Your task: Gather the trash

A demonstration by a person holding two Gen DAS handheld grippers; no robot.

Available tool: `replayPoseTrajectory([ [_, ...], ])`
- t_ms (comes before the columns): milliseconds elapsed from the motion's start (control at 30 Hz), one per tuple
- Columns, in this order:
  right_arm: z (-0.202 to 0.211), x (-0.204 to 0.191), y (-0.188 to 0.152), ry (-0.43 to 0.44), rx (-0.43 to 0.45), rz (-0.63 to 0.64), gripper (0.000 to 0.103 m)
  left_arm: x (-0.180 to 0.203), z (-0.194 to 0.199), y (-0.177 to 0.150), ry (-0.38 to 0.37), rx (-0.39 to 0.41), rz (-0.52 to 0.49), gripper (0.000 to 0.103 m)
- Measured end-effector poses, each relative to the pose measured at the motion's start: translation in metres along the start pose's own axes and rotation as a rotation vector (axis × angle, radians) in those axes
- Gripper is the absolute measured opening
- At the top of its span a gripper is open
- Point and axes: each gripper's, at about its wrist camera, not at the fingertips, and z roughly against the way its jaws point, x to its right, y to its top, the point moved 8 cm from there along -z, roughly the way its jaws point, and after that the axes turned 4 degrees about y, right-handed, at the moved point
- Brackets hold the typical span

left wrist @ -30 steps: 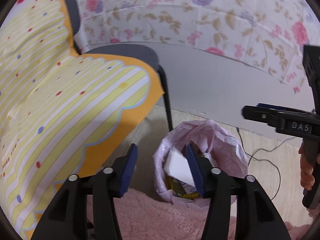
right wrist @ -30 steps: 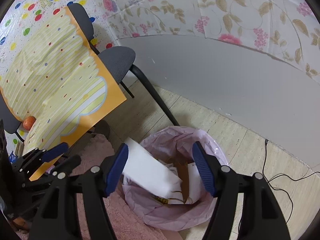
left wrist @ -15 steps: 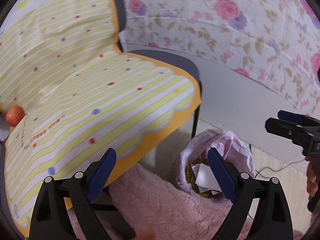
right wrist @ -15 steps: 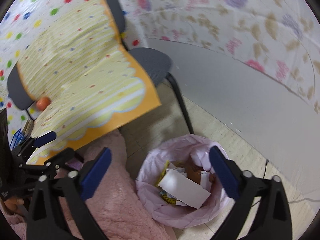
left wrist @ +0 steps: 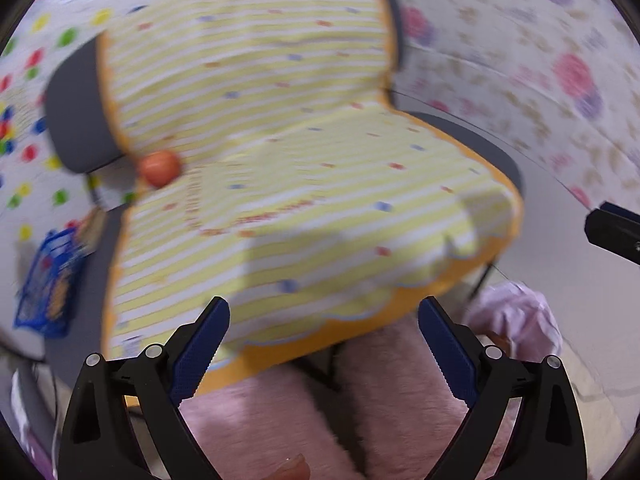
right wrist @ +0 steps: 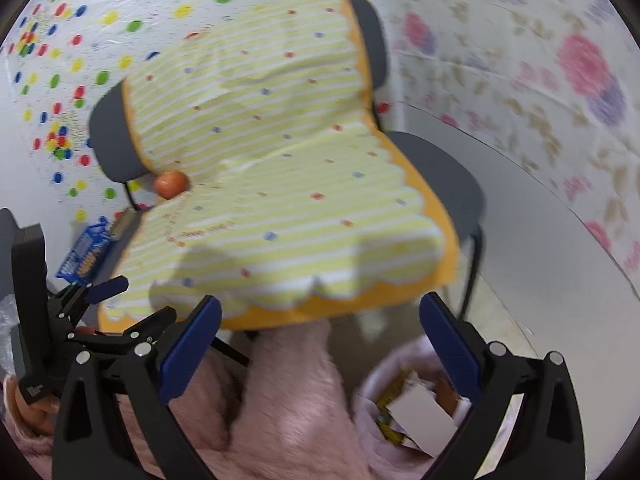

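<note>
While both tools stand spread wide with nothing between their blue pads, the left gripper (left wrist: 324, 344) and the right gripper (right wrist: 320, 344) having just been opening, the collected rubbish lies low and to the right of them: a white paper scrap (right wrist: 424, 412) and a yellow wrapper (right wrist: 390, 404) sit inside the pink-lined trash bag (right wrist: 376, 384), whose crumpled rim (left wrist: 516, 316) shows just beyond the left tool's right finger. Ahead of both grippers is a striped yellow cloth (left wrist: 304, 184) draped over grey chairs (right wrist: 440, 176), with an orange fruit (left wrist: 159, 168) resting on it up and to the left, and a blue snack packet (left wrist: 48, 280) further left still, near the other chair. I judge that packet the likely next piece of trash, though the blur leaves its state unclear. The risks: the fruit could be mistaken for rubbish, or knocked off the cloth by a sweeping arm; the loose cloth could snag on a finger and drag; the light, thin packet could slip from wide pads; and the pink fluffy sleeve (right wrist: 288, 400) close beside the bag could brush its soft rim and tip it.
</note>
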Motion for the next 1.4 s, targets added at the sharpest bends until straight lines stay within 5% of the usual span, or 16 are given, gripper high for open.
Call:
replayPoseTrajectory([
  [533,-0.004,-0.066,0.040,0.008,0.046,0.209,0.097,-0.106,0.050,-0.009,0.252,-0.015,0.205,0.094],
  [1400,-0.013,-0.070,0.036,0.004,0.023,0.196,0.097,-0.114,0.047,-0.010,0.236,-0.023,0.229,0.094],
])
